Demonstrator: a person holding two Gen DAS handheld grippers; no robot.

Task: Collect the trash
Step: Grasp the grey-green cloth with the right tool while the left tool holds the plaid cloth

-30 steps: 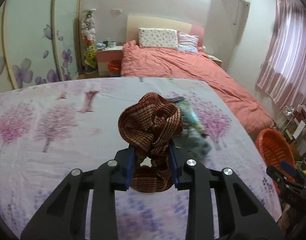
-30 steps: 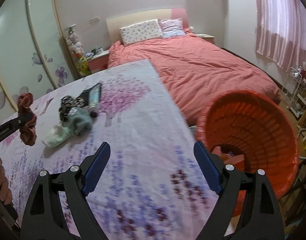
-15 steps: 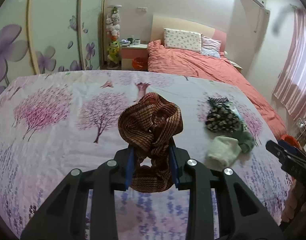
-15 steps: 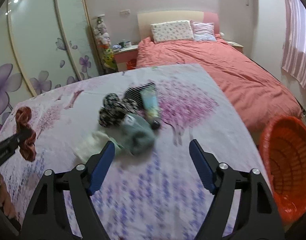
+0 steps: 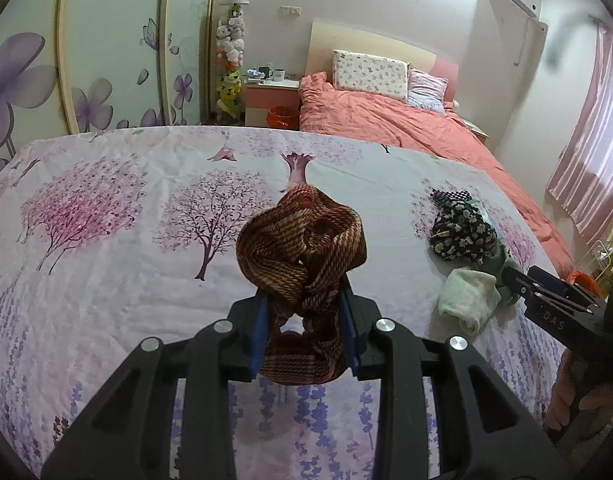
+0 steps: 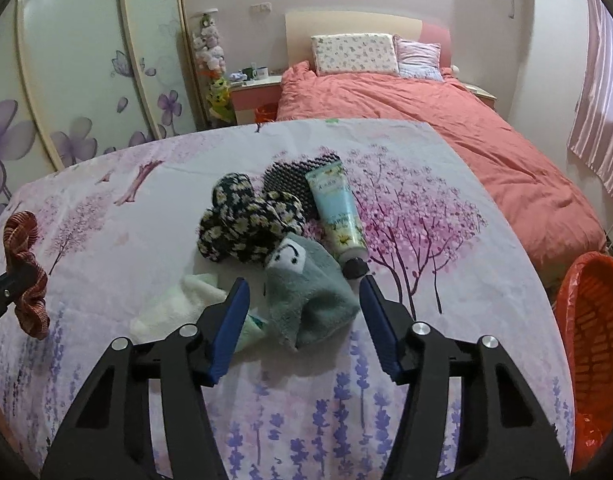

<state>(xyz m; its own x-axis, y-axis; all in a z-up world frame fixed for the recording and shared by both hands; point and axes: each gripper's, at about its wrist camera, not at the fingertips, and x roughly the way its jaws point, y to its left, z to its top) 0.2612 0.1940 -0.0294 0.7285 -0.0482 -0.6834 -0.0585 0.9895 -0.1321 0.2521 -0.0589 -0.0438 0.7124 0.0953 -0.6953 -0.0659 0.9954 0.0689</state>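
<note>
My left tongs (image 5: 304,322) were clamped on the rust-red striped fabric scrunchie (image 5: 302,264), lifted above the tree-printed table cover (image 5: 106,248). To the right, my right tongs (image 6: 304,330) stood half open around the grey-green fluffy sock with a smiling face (image 6: 306,296), pads not yet touching it; I judged they should close squarely on the sock's bulk, clear of the pale sock (image 6: 178,308) beside it. Compared with a second earlier, those jaws had been closing, and the orange plastic basket (image 6: 586,320) had slid to the right edge.
</note>
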